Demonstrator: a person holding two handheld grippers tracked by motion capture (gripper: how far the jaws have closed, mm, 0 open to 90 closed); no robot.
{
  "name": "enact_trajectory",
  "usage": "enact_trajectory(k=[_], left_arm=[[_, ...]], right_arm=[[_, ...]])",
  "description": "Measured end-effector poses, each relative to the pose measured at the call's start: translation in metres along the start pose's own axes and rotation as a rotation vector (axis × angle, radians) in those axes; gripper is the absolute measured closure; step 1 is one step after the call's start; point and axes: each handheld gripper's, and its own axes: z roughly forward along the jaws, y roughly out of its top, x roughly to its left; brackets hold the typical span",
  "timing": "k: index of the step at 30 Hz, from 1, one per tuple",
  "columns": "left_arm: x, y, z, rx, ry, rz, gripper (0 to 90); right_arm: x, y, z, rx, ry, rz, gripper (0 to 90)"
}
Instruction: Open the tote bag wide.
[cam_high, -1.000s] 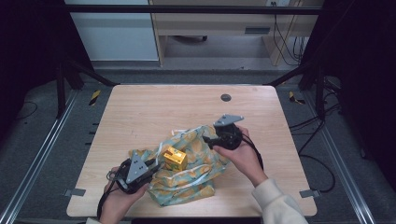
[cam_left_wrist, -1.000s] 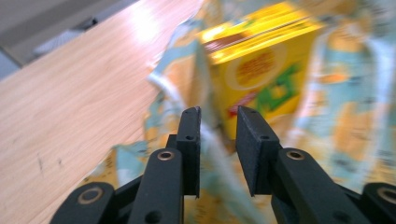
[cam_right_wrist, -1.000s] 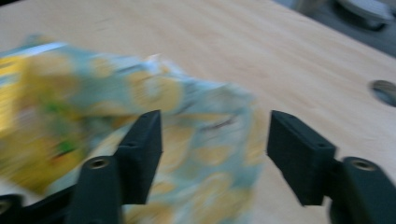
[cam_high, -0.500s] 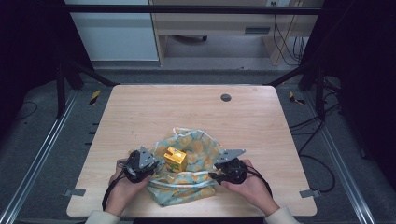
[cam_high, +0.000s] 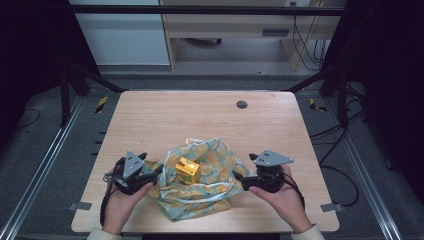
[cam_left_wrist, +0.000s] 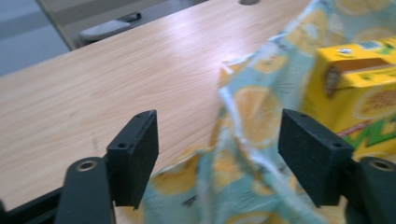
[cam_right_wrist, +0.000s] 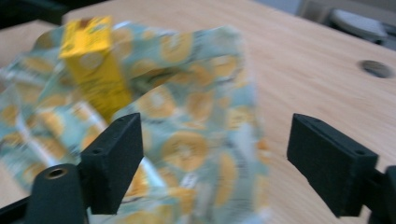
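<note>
A light blue cloth bag with a lemon print (cam_high: 212, 172) lies crumpled near the table's front edge. A yellow carton (cam_high: 187, 170) stands inside it, its top showing. My left gripper (cam_high: 155, 175) is open at the bag's left edge; in the left gripper view bag cloth (cam_left_wrist: 238, 135) rises between the jaws, with the carton (cam_left_wrist: 359, 88) behind. My right gripper (cam_high: 237, 179) is open at the bag's right edge. In the right gripper view the bag's corner (cam_right_wrist: 205, 126) sits between the wide jaws and the carton (cam_right_wrist: 93, 60) stands farther off.
The wooden table (cam_high: 200, 117) has a round dark grommet (cam_high: 242, 104) near its far edge. Bare wood stretches behind the bag. Metal rails (cam_high: 45, 165) run along both sides of the table, and cables (cam_high: 330, 132) hang at the right.
The right gripper came down from above the bag's far right corner to its right edge near the table front. The left gripper shifted slightly at the left edge. Both stay open.
</note>
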Motion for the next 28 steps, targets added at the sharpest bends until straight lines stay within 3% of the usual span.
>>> enact_trajectory(k=[4, 9, 16, 20, 24, 28], left_arm=[[0.022, -0.004, -0.006, -0.009, 0.054, -0.078, 22.4], [0.045, -0.013, -0.010, 0.011, 0.121, -0.128, 17.9], [0.074, -0.030, -0.004, 0.096, 0.148, -0.187, 10.0], [0.081, -0.041, 0.003, 0.190, 0.141, -0.198, 7.2], [0.078, -0.040, 0.004, 0.195, 0.115, -0.185, 7.2], [0.073, -0.037, 0.004, 0.200, 0.091, -0.160, 7.2]], right_arm=[[-0.022, -0.002, -0.013, -0.038, -0.087, 0.045, 15.7], [-0.051, -0.015, -0.026, -0.043, -0.187, 0.110, 12.8], [-0.090, -0.040, -0.037, -0.005, -0.305, 0.194, 7.9], [-0.106, -0.060, -0.036, 0.047, -0.325, 0.230, 5.7], [-0.115, -0.078, -0.032, 0.117, -0.314, 0.284, 6.4], [-0.117, -0.085, -0.027, 0.163, -0.299, 0.325, 9.7]])
